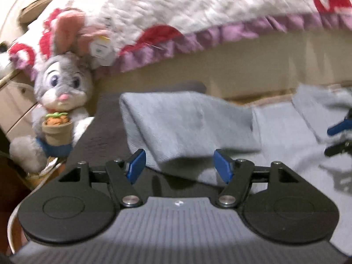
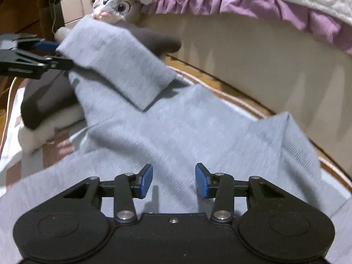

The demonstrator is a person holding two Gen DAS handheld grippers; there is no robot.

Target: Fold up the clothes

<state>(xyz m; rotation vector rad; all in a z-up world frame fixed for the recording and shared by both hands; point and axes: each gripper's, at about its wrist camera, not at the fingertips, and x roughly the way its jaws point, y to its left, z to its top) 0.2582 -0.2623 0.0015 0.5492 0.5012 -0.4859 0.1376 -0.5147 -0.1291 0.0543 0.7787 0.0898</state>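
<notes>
Lying rumpled, the grey sweater point(image 2: 176, 132) shows seemingly both sleeves folded inward; both jaws apart.

You have: pale grey-blue garment point(image 2: 176, 118); grey-and-white plush rabbit point(image 1: 59, 92); white quilt point(image 1: 176, 6), red patches, purple frill.

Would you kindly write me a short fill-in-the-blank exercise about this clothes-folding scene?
1. The garment being folded is light ____ in colour.
2. The plush rabbit holds a pot of ____.
3. The frill along the quilt's edge is ____.
4. The pads of the right tool are ____ in colour, and its jaws stand apart over the cloth.

Missing words: grey; carrots; purple; blue
</notes>
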